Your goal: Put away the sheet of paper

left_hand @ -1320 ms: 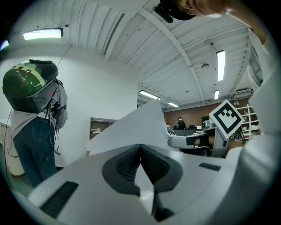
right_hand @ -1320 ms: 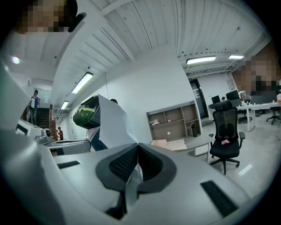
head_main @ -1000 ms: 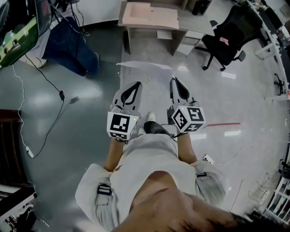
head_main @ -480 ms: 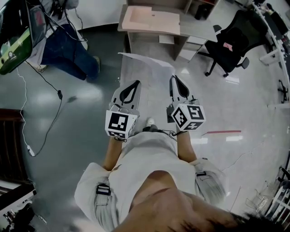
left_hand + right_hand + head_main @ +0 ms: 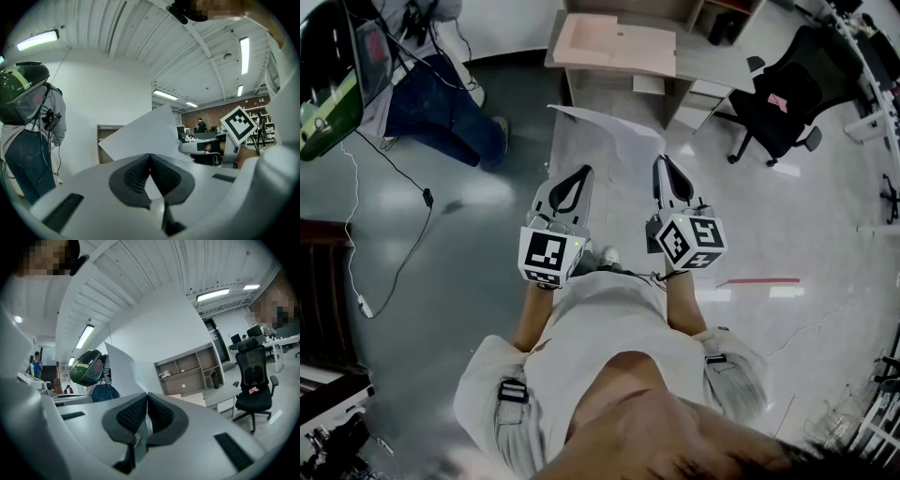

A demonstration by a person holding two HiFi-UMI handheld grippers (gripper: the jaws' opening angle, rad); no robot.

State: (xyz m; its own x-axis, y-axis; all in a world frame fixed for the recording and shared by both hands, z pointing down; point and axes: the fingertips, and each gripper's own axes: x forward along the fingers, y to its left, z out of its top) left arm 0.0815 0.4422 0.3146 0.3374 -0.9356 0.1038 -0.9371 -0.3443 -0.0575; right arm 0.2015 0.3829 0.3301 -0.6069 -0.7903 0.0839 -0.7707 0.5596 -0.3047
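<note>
Ahead of the carrier, the sheet of paper (image 5: 614, 141) now shows its broad face where a second ago it lay nearly edge-on. It is probably still in transit toward the worktop (image 5: 712, 61). The left gripper (image 5: 579, 174) and right gripper (image 5: 662, 165) each clamp its near edge, and it juts forward in mid-air.

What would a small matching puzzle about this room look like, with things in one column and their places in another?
Things:
1. sheet of paper
2. office chair
3. desk
4. red floor stripe

Places:
A. on the floor, off to the person's right
B. pinched by the left gripper and the right gripper
C. straight ahead, beyond the paper
D. ahead and to the right, beside the desk

Pairs: 1-B, 2-D, 3-C, 4-A
</note>
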